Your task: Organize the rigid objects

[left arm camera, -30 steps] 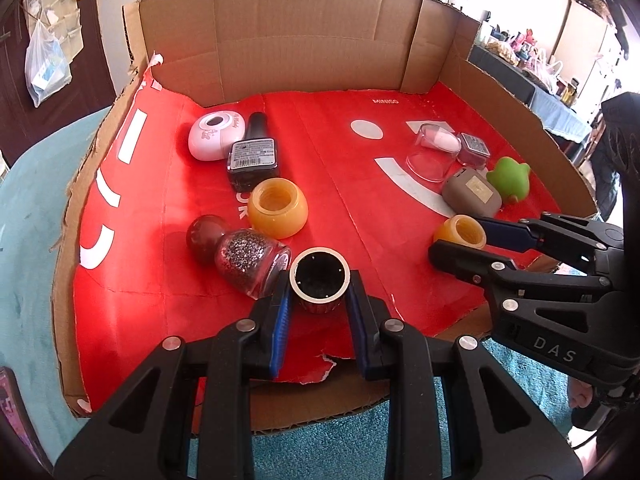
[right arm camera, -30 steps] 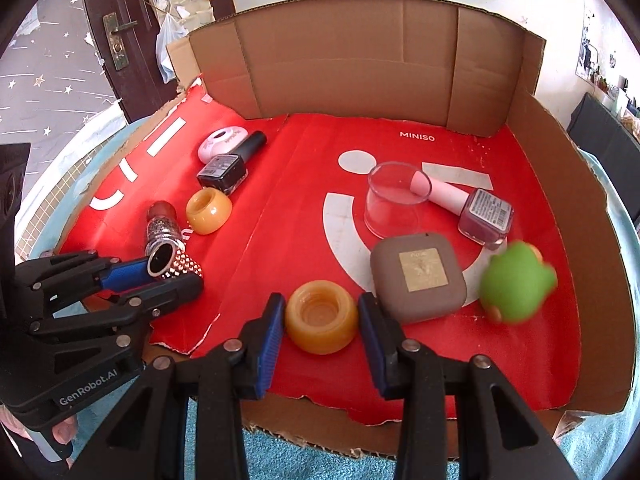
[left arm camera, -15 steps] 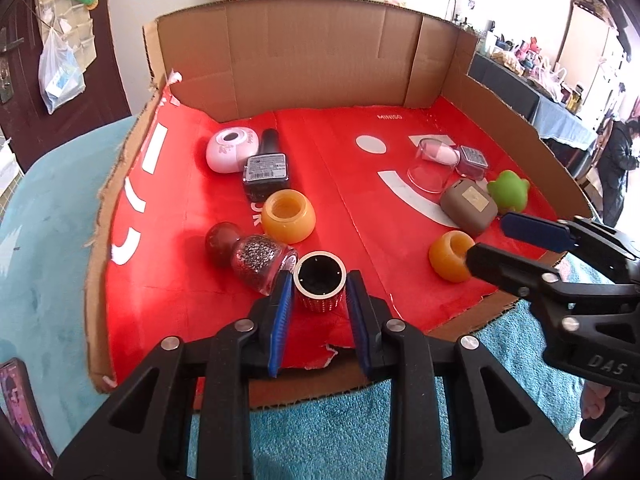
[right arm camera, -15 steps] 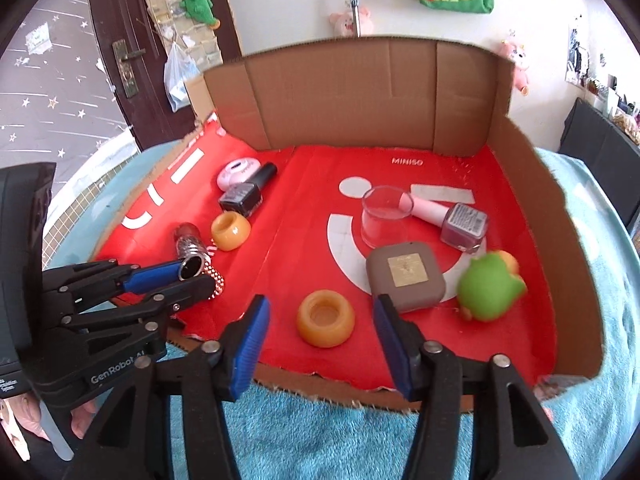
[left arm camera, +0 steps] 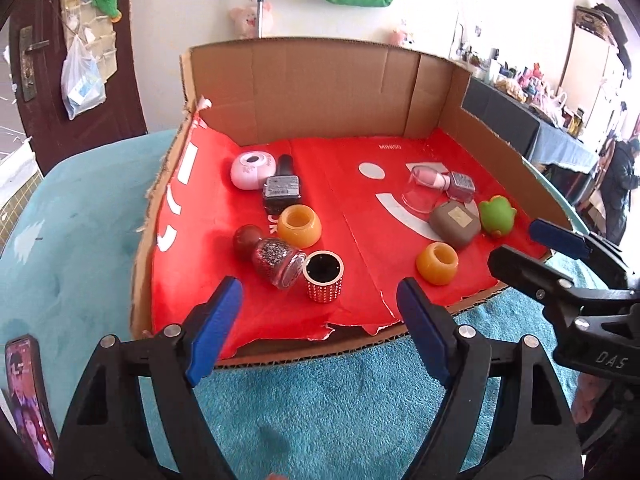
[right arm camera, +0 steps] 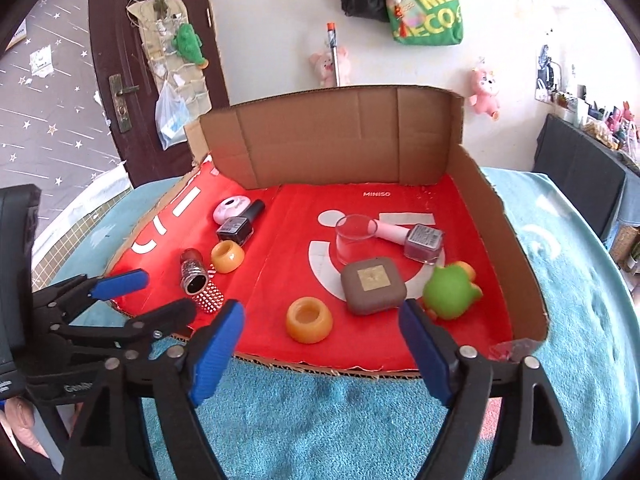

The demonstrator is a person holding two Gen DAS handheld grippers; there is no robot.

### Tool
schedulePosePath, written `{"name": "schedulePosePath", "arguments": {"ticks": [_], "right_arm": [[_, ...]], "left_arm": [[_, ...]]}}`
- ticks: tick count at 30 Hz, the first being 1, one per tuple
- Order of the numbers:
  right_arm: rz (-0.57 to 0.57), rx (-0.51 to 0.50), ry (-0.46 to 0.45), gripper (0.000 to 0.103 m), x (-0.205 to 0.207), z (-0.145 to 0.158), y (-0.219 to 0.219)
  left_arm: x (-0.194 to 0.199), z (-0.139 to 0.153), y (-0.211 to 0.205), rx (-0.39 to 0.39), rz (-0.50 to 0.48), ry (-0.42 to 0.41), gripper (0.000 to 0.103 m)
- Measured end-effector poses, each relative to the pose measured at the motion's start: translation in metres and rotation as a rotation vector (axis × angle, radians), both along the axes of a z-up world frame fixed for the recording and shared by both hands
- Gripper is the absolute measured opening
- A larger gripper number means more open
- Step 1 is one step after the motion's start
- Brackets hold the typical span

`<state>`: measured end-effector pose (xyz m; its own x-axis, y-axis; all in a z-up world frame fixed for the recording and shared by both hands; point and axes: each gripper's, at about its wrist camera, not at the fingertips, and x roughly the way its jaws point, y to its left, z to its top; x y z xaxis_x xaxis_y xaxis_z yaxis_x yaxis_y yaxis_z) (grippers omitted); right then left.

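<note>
Both grippers hang over the teal towel just off the tray's near edge, jaws opening with nothing between them. Left gripper (left arm camera: 320,320) has the studded cap (left arm camera: 323,276) upright straight ahead, touching the glitter bottle (left arm camera: 276,258) lying on its side. Right gripper (right arm camera: 322,344) faces the orange ring (right arm camera: 309,319), flat, hole up. Farther back on the cardboard tray (right arm camera: 516,280): brown case (right arm camera: 374,285), green toy (right arm camera: 450,290). I'd guess each takes its nearest.
</note>
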<state>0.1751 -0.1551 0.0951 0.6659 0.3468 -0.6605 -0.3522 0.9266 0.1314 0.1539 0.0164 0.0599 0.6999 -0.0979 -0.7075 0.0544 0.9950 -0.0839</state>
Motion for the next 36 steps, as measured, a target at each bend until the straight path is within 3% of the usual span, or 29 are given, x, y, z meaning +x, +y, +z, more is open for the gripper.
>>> {"name": "schedulePosePath", "arguments": {"ticks": [4, 11, 23, 36], "right_arm": [[-0.036, -0.014, -0.04, 0.094, -0.005, -0.001, -0.003], [-0.089, -0.041, -0.08, 0.103, -0.012, -0.008, -0.004], [-0.115, -0.054, -0.053, 0.103, -0.012, -0.023, -0.01], [-0.116, -0.059, -0.053, 0.103, -0.012, -0.023, -0.009]], "left_arm": [[-0.007, 0.004, 0.005, -0.005, 0.033, -0.038, 0.098], [-0.009, -0.003, 0.009, 0.013, 0.082, -0.045, 0.103], [-0.013, -0.011, 0.001, 0.086, 0.101, -0.067, 0.103], [-0.013, -0.012, -0.001, 0.1, 0.097, -0.066, 0.103]]}}
